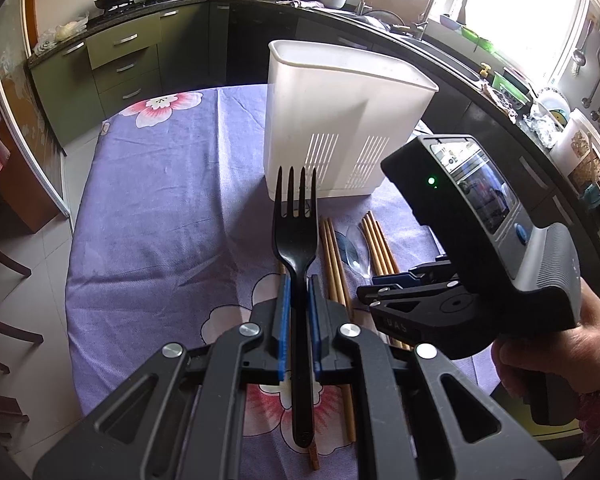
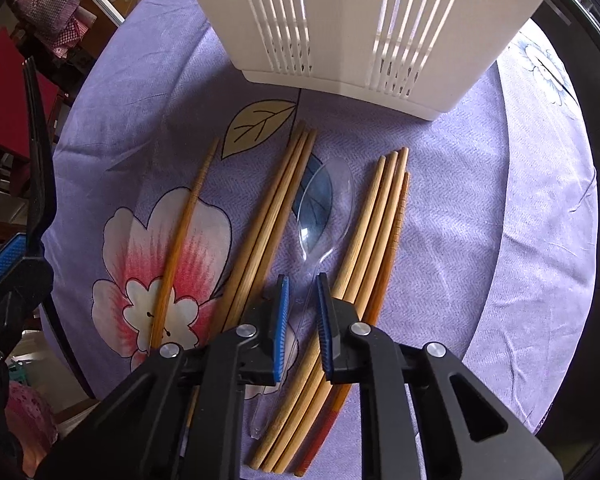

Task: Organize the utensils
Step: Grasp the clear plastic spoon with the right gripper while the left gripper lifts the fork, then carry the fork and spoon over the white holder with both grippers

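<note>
- utensils are split between your grippers and the cloth: the black fork is pinched by its handle in your left gripper, tines pointing at the white utensil holder, lifted clear above the purple floral tablecloth.
- the clear plastic spoon lies on the cloth between two bundles of wooden chopsticks, with a single chopstick further left; all of them sit just in front of the holder's slotted wall.
- your right gripper points down over the spoon's thin handle, its blue pads drawn in close on either side. the handle is see-through, so i cannot tell for sure that the pads press it yet; it looks like they are at or very near contact.
- the step in hand reads as the pick-up of the spoon, with the fork waiting to go in the holder.
- next move, as i judge it: confirm the pinch on the spoon handle, then lift straight up so you don't drag the neighbouring chopsticks, which lie just beside the pads.
- the handle is slim and slick; a grip off-centre could let it swivel or slip.
- after that, carry each piece over the holder's open top and lower it in handle or head first, keeping the two grippers from bumping, as they are near each other.
</note>
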`<state>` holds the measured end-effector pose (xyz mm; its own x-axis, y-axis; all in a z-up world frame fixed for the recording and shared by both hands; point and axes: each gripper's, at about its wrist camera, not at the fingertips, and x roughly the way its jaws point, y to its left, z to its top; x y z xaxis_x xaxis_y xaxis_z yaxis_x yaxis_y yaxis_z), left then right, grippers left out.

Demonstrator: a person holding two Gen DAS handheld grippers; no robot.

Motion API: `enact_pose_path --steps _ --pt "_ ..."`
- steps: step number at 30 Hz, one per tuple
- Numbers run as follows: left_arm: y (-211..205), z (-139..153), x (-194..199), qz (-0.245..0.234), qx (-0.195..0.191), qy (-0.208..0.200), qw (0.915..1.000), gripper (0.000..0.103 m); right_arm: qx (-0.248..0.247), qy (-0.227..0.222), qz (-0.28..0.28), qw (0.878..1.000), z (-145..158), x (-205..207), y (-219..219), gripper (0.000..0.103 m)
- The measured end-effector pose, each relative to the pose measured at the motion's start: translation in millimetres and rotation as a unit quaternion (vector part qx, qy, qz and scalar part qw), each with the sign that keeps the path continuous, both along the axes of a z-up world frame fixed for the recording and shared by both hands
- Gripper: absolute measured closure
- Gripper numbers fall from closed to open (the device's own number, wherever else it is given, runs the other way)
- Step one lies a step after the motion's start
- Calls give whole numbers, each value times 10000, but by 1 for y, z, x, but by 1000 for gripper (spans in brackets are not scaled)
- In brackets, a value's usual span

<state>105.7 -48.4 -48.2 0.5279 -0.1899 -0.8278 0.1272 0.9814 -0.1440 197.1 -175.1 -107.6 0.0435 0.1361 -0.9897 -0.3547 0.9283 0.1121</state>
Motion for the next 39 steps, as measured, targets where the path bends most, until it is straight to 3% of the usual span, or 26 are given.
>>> enact_pose_path --steps 6,13,16,19,23,26,29,31,35,39 --pt "4 2 3 49 -44 -42 10000 94 476 -233 -87 9986 5 -1 -19 93" --pt "9 37 9 101 -175 -377 9991 94 1704 -965 -175 9805 63 -26 -64 94" --pt "9 65 14 140 -242 -745 9968 94 2245 -1538 -184 9621 106 -35 -82 94" --pt "5 94 24 152 -319 -1119 9931 94 2643 -2311 -273 9359 156 -38 -100 94" --pt "-4 128 48 154 -473 -1665 9848 94 2938 -3258 -438 8976 212 -23 -113 94" --pt "-10 143 72 217 -620 -2001 9776 94 2949 -3860 -550 8724 237 -1 -109 94" --pt "-16 147 96 392 -568 -2372 9690 94 2774 -4424 -673 8502 246 24 -105 94" --pt "-17 145 111 505 -526 -2553 9641 94 2662 -4632 -719 8423 244 43 -99 94" --pt "-22 132 134 573 -480 -2684 9604 94 2384 -4763 -720 8433 224 77 -85 94" --pt "-27 111 146 617 -258 -2750 9591 94 2209 -4778 -740 8470 193 85 -79 94"
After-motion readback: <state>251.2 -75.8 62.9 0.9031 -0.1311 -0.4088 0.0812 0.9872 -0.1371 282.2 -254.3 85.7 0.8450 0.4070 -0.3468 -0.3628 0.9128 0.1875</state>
